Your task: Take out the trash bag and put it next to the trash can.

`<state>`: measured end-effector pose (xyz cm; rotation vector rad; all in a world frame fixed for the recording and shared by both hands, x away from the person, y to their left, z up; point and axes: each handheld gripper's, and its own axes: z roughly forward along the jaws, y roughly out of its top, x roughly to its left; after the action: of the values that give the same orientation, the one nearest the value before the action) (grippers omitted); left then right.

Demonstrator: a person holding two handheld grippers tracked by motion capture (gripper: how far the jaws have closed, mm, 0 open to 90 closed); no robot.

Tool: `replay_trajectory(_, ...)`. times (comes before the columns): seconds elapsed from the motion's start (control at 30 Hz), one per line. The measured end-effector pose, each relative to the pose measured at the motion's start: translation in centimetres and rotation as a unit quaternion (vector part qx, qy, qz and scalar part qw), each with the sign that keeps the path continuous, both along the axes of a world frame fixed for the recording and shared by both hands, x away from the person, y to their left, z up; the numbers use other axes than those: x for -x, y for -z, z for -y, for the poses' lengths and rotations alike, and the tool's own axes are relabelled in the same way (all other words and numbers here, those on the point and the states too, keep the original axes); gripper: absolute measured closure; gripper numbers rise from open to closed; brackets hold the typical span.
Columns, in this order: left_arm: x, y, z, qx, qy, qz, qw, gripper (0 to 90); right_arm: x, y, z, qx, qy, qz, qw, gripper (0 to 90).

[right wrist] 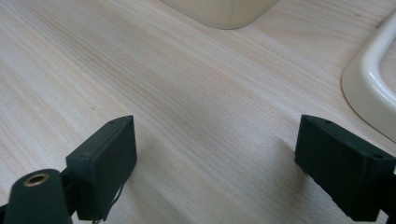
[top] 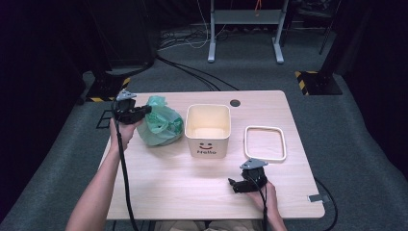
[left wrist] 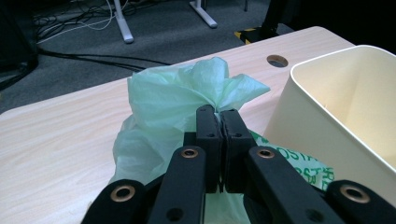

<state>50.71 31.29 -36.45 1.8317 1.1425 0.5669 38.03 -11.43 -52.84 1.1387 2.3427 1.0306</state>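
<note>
A pale green plastic bag [top: 159,126] sits on the table left of a cream square bin [top: 208,129] with a smiley face and "Hello" on its front. My left gripper [top: 146,110] is shut on the bag's gathered top [left wrist: 212,88], as the left gripper view shows with both jaws pressed together on the plastic. The bin [left wrist: 345,107] stands open-topped and looks bare inside. My right gripper [top: 233,184] rests low over the table near its front edge, jaws wide apart with nothing between them [right wrist: 215,158].
A cream square frame, likely the bin's rim ring [top: 265,142], lies flat right of the bin; its corner [right wrist: 373,79] shows in the right gripper view. A round cable hole [top: 235,103] is at the table's back edge. Cables and desk legs lie on the floor beyond.
</note>
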Motion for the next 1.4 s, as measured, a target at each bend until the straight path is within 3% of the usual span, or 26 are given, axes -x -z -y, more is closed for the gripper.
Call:
replay_trajectory(0.23, 0.6, 0.8, -0.7, 0.012, -0.003, -0.005, 0.9999, 85.0, 0.0, 0.0, 0.0, 0.001, 0.000, 0.001, 1.0000, 12.0)
replay_trajectory(0.33, 0.9, 1.0, -0.8, 0.007, -0.003, -0.006, 1.0000, 79.8, 0.0, 0.0, 0.0, 0.001, 0.000, 0.000, 1.0000, 11.9)
replay_trajectory(0.5, 1.3, 1.2, -1.0, 0.004, -0.016, -0.016, 0.9997, 58.8, 0.0, 0.0, 0.0, 0.001, 0.001, 0.001, 1.0000, 12.0)
replay_trajectory(0.57, 1.5, 1.4, -1.0, 0.006, -0.024, -0.019, 0.9995, 45.4, 0.0, 0.0, 0.0, 0.001, 0.001, 0.001, 1.0000, 12.0)
replay_trajectory(0.8, 2.7, 1.8, -1.3, -0.006, -0.042, -0.016, 0.9990, 16.2, 0.0, 0.0, 0.0, 0.001, 0.001, 0.001, 1.0000, 12.0)
replay_trajectory(0.93, 3.7, 1.8, -1.4, 0.001, -0.036, -0.009, 0.9993, 9.7, 0.0, 0.0, 0.0, 0.001, 0.002, 0.001, 1.0000, 12.1)
replay_trajectory(1.17, 5.7, 2.2, -1.5, -0.016, -0.031, 0.002, 0.9994, 4.5, 0.0, 0.0, -0.1, 0.001, 0.003, 0.000, 1.0000, 12.0)
replay_trajectory(1.4, 7.3, 2.6, -1.8, -0.014, -0.031, 0.009, 0.9994, 2.7, 0.0, 0.0, -0.1, 0.003, 0.003, 0.002, 1.0000, 11.6)
